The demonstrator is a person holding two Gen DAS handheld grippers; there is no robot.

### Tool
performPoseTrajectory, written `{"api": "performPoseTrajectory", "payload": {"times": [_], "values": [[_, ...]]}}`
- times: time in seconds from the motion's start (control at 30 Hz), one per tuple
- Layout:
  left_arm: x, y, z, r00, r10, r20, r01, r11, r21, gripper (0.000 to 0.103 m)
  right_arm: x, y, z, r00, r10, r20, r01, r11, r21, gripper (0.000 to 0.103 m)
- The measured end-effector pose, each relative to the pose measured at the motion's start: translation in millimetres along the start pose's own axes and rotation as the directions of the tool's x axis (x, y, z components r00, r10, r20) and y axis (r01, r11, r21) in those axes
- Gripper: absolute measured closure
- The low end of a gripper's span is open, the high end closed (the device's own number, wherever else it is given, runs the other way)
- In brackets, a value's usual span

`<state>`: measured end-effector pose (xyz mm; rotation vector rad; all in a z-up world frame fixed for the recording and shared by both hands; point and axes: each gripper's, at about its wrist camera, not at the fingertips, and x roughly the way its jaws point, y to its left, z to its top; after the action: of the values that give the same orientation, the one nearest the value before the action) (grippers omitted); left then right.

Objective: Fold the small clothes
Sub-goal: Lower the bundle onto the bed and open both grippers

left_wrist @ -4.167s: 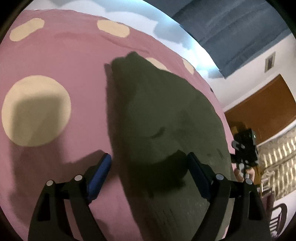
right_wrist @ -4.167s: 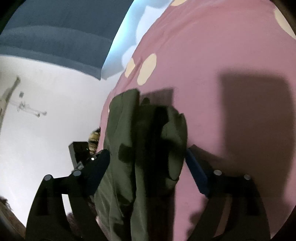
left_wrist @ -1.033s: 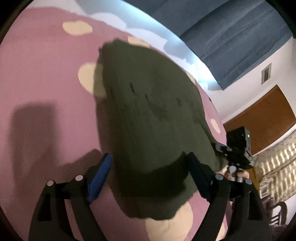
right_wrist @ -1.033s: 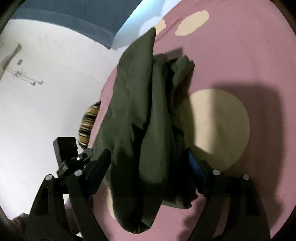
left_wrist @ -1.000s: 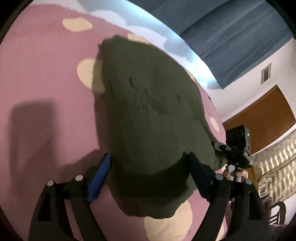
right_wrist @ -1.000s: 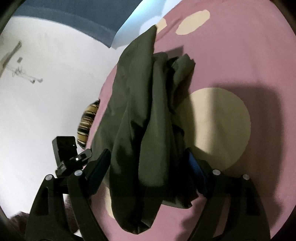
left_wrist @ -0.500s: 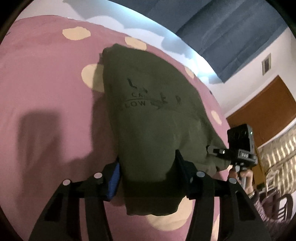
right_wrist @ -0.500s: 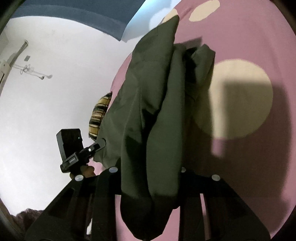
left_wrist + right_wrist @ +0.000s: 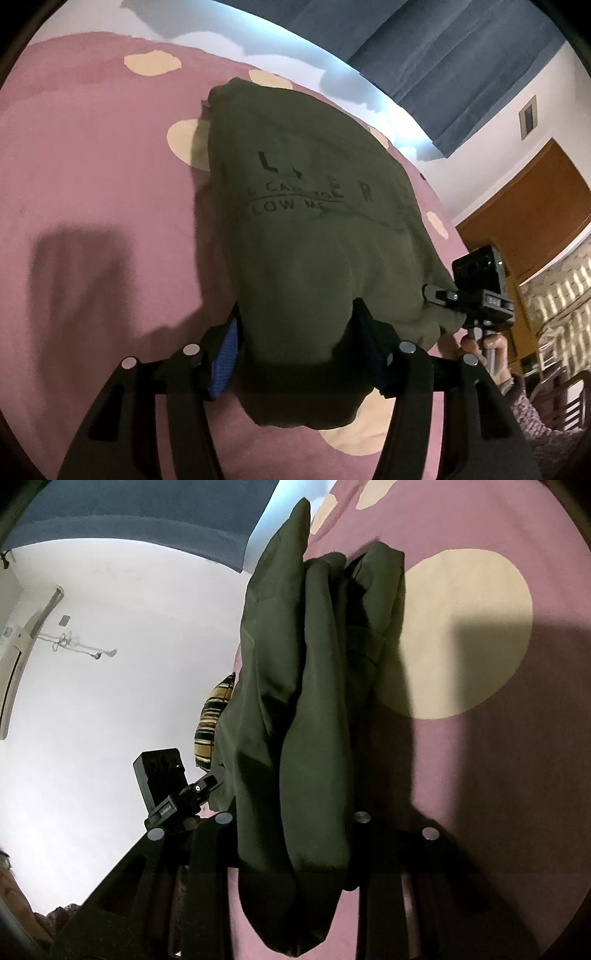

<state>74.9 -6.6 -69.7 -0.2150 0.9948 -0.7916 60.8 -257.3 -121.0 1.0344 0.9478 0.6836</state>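
On the bed (image 9: pixel 92 192), seen from the left wrist, the shirt (image 9: pixel 314 221) lies bunched near the middle; the left claw (image 9: pixel 295 354), jaws just closing, clamps its near hem. From the right wrist, the right claw (image 9: pixel 291 849) pinches gathered shirt (image 9: pixel 306 686) layers. Folding looks barely begun.

We see the garment (image 9: pixel 310 236) lying on the bed (image 9: pixel 96 192), its near edge bunched between the fingers of the left hand-held gripper (image 9: pixel 295 343). The right hand-held gripper (image 9: pixel 291 834) clamps another gathered edge, off to the garment's right in the left wrist view. Behind the bed hangs a curtain (image 9: pixel 454 55), with a door (image 9: pixel 532 206) to its right. A pillow (image 9: pixel 212 723) sits at the bed's edge by the wall (image 9: pixel 122 694)
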Motion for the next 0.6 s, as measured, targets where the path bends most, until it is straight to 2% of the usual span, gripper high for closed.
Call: {"api": "performPoseTrajectory", "payload": {"times": [0.17, 0.43, 0.6], "values": [[-7, -9, -4, 0.997, 0.072, 0.039, -0.075, 0.996, 0.056, 0.034, -16, -10, -8, 0.999, 0.014, 0.033, -0.014, 1.0, 0.019, 0.074], [-22, -10, -14, 0.989, 0.124, 0.082, -0.123, 0.992, -0.011, 0.027, -44, -12, -25, 0.993, 0.015, 0.116, -0.022, 0.998, 0.056, 0.064], [-36, -19, -25, 0.977, 0.182, 0.115, -0.181, 0.983, -0.026, 0.026, -68, -9, -44, 0.985, 0.0, 0.171, -0.011, 0.998, 0.064, 0.055]]}}
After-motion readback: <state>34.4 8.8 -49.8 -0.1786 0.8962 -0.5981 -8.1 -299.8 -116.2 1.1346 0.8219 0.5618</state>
